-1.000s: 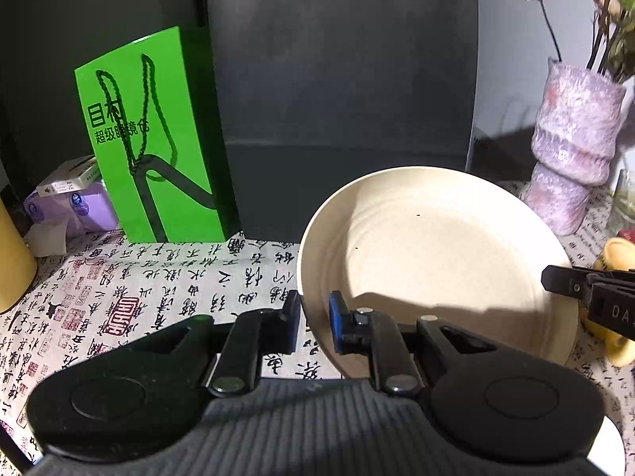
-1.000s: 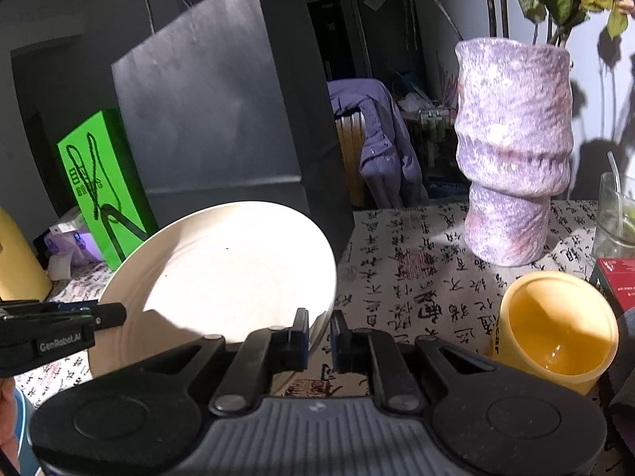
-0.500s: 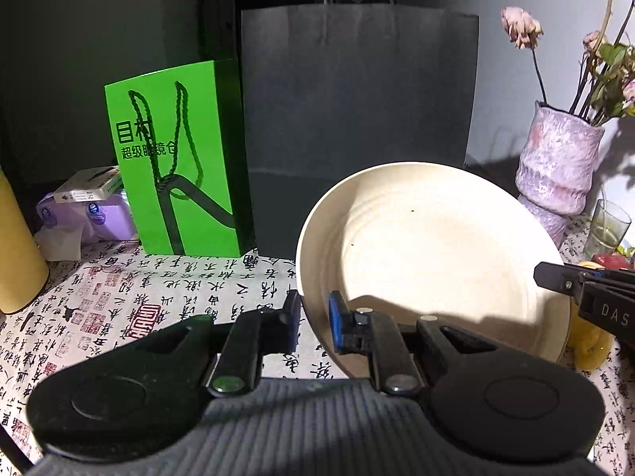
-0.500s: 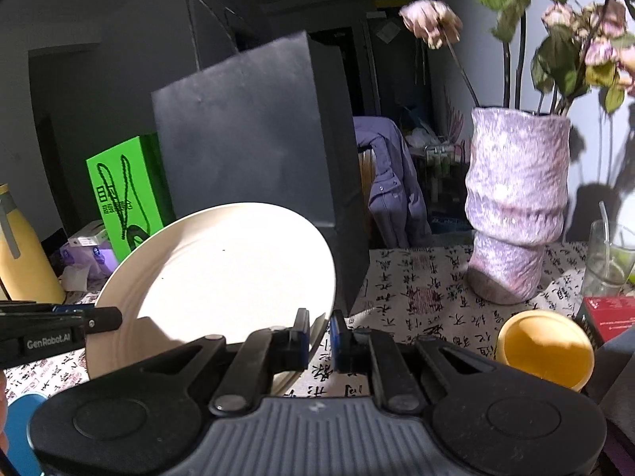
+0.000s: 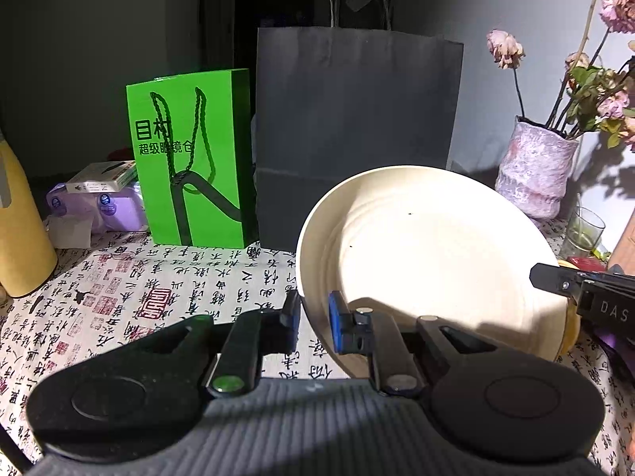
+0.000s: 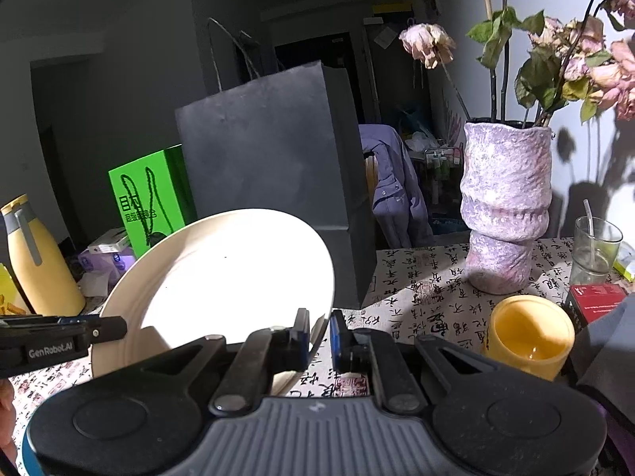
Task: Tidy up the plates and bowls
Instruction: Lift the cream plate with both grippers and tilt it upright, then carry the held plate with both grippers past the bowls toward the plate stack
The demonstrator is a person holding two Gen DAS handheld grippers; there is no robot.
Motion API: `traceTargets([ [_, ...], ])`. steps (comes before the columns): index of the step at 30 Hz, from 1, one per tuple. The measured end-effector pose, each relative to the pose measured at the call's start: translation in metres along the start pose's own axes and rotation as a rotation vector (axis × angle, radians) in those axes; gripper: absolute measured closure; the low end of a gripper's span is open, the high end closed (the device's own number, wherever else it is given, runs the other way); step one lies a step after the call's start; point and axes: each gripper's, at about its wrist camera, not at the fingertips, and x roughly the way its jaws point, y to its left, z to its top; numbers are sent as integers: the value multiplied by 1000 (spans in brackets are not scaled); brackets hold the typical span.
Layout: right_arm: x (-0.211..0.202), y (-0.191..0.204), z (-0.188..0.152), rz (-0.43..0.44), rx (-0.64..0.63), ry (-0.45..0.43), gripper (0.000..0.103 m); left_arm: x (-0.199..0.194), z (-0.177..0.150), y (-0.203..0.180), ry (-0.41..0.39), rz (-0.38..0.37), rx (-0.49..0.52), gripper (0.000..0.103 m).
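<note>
Both grippers hold one cream plate (image 5: 428, 261) by its rim, lifted and tilted above the surface (image 5: 119, 297) with its printed cloth. The left gripper (image 5: 313, 319) has its fingers clenched on the plate's near left edge; the right gripper (image 6: 319, 331) pinches the near right edge, and each shows in the other's view at the plate's far side.

Only the right wrist view shows the yellow cup (image 6: 530, 335) just right of the plate, with a little liquid at its bottom, the whole drinking glass (image 6: 595, 250) with a straw standing in it, and the red box (image 6: 595, 301). The left wrist view alone shows the green bag (image 5: 190, 154) in full, beside the dark paper bag (image 5: 357, 135).

The purple vase (image 6: 506, 206) holds wilted pink flowers (image 6: 428, 43). A yellow bottle (image 6: 39, 261) stands at far left.
</note>
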Motion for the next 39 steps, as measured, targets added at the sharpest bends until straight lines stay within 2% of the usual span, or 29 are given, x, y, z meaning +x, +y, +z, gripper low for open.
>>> traceTargets([
  [17, -66, 28, -20, -5, 6, -22, 93, -71, -19, 12, -45, -29, -10, 87],
  [39, -129, 57, -47, -5, 5, -26, 93, -149, -57, 28, -83, -55, -31, 87],
])
